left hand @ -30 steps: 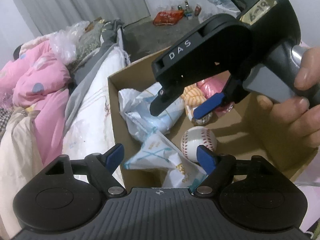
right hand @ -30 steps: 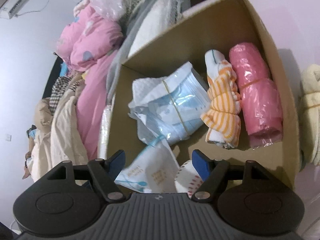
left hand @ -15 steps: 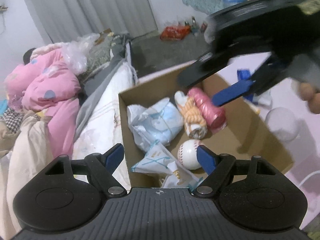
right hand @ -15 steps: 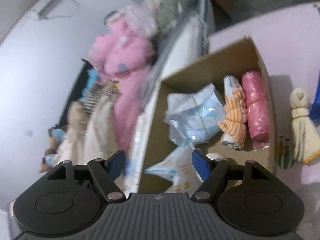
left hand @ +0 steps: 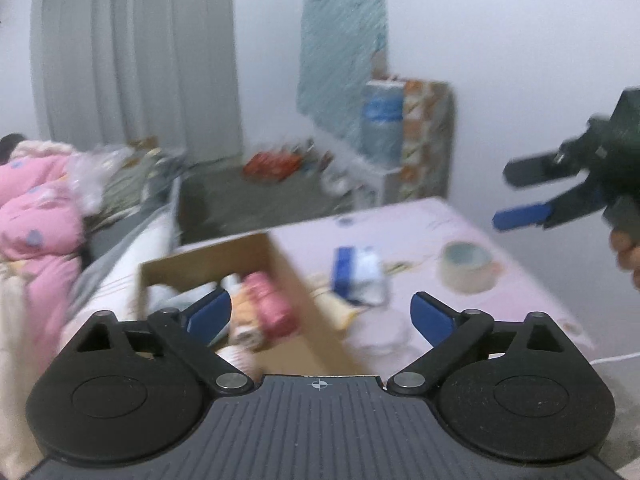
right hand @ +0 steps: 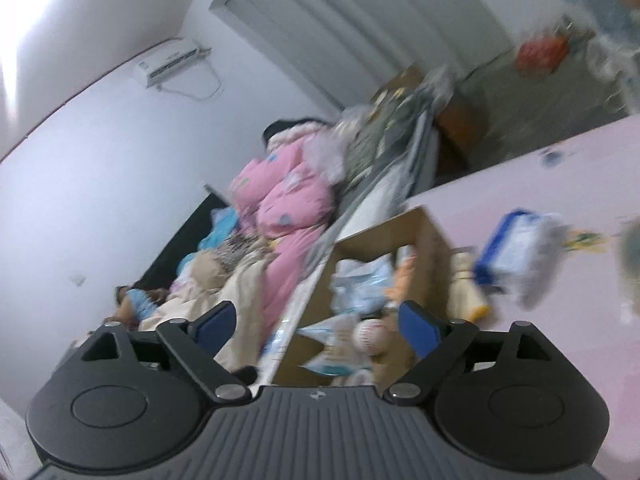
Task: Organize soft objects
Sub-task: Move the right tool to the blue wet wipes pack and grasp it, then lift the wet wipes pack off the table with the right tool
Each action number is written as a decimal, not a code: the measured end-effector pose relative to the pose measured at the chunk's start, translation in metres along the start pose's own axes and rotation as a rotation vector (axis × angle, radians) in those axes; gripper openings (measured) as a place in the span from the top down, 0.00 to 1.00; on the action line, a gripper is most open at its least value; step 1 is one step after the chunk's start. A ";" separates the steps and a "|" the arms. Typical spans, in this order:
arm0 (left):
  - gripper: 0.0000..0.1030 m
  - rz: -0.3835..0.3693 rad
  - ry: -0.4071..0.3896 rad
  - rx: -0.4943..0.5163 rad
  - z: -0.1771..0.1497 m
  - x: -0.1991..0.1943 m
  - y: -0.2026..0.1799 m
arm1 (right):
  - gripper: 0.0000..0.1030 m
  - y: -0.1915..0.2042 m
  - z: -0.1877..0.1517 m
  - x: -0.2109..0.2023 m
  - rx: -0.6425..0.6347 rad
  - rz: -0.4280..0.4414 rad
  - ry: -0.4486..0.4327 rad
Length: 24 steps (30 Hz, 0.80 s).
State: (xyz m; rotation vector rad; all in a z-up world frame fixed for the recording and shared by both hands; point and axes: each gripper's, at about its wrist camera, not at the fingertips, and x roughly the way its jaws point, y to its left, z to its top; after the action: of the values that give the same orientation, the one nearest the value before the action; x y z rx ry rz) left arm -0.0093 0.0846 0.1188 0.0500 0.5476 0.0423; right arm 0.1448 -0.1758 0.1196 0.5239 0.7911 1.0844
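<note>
A cardboard box [left hand: 304, 292] stands on the pink table and holds a pink roll [left hand: 272, 308], an orange striped roll, pale blue packs [right hand: 360, 280] and a baseball [right hand: 370, 336]. The box also shows in the right wrist view [right hand: 430, 236]. A blue and white pack [left hand: 358, 276] lies on the table right of the box, also seen in the right wrist view [right hand: 516, 256]. A cream roll [right hand: 466, 288] lies beside the box. My left gripper [left hand: 320, 314] is open and empty above the box. My right gripper [right hand: 316, 324] is open and empty; it shows at the right in the left wrist view [left hand: 532, 192].
A tape roll [left hand: 466, 268] sits on the pink table [left hand: 420, 228]. A bed with a pink quilt [left hand: 36, 216] and piled clothes lies left of the table. A shelf with a water bottle [left hand: 382, 120] stands at the far wall. Both views are blurred.
Both grippers have lifted up and back from the box. The right gripper has swung away to the right. The views now show more of the room and table.
</note>
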 end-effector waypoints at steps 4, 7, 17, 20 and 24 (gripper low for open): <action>0.04 -0.059 -0.062 -0.042 -0.009 0.008 -0.020 | 0.18 -0.026 -0.010 -0.012 0.027 -0.070 -0.021; 0.04 -0.059 -0.065 -0.116 -0.011 0.024 -0.022 | 0.18 -0.052 -0.005 0.002 0.069 -0.112 -0.006; 0.04 0.077 -0.065 -0.266 -0.024 0.042 0.016 | 0.17 -0.152 0.050 0.148 0.227 -0.312 0.137; 0.03 0.102 -0.075 -0.293 -0.029 0.037 0.030 | 0.17 -0.178 0.060 0.191 0.266 -0.410 0.183; 0.03 0.123 -0.087 -0.317 -0.036 0.031 0.044 | 0.17 -0.193 0.061 0.234 0.246 -0.519 0.239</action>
State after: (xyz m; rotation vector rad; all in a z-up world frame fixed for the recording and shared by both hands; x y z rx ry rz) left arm -0.0026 0.1314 0.0743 -0.2227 0.4454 0.2446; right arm 0.3606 -0.0358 -0.0529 0.3646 1.2026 0.5751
